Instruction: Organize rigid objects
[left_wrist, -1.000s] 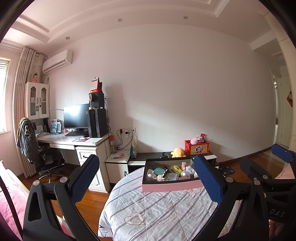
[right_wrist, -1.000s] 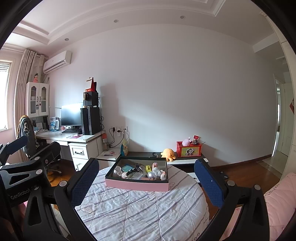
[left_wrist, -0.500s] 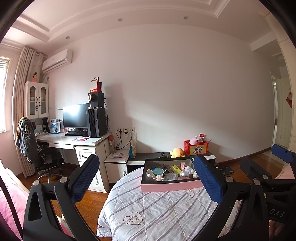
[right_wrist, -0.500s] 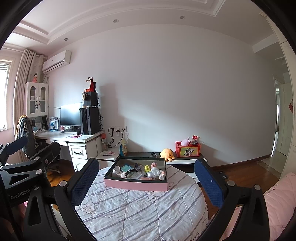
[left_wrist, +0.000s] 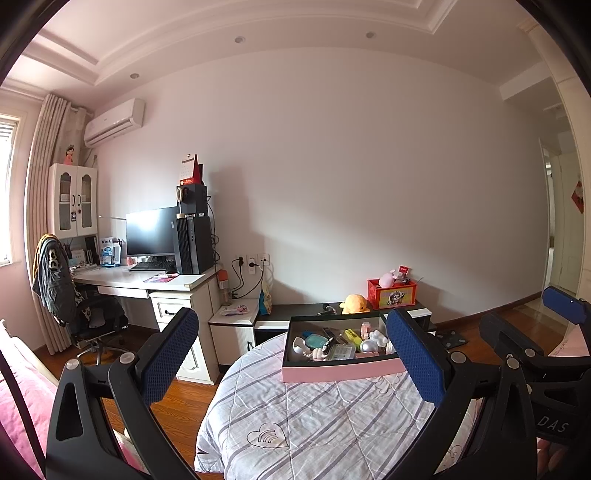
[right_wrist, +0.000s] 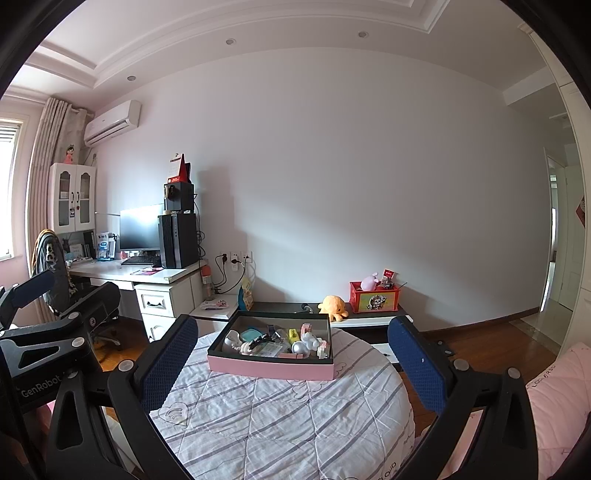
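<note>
Sitting ahead of both wide-spread, empty grippers, left gripper (left_wrist: 291, 354) and right gripper (right_wrist: 293, 360), the pink box (right_wrist: 271, 367) leaves bare striped tablecloth (right_wrist: 280, 417) nearer.

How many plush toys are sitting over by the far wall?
2. An orange plush toy on the low cabinet, and a pink plush toy inside the red box right of it. Others may be hidden.

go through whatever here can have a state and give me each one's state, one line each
left gripper: jaws wide open, empty
right gripper: jaws wide open, empty
pink box: lidless, holding small items, on the round table
round table: covered by a striped quilted cloth
monitor: screen dark
wall cabinet: doors shut
desk drawer: shut
wall sockets: cables plugged in
</note>
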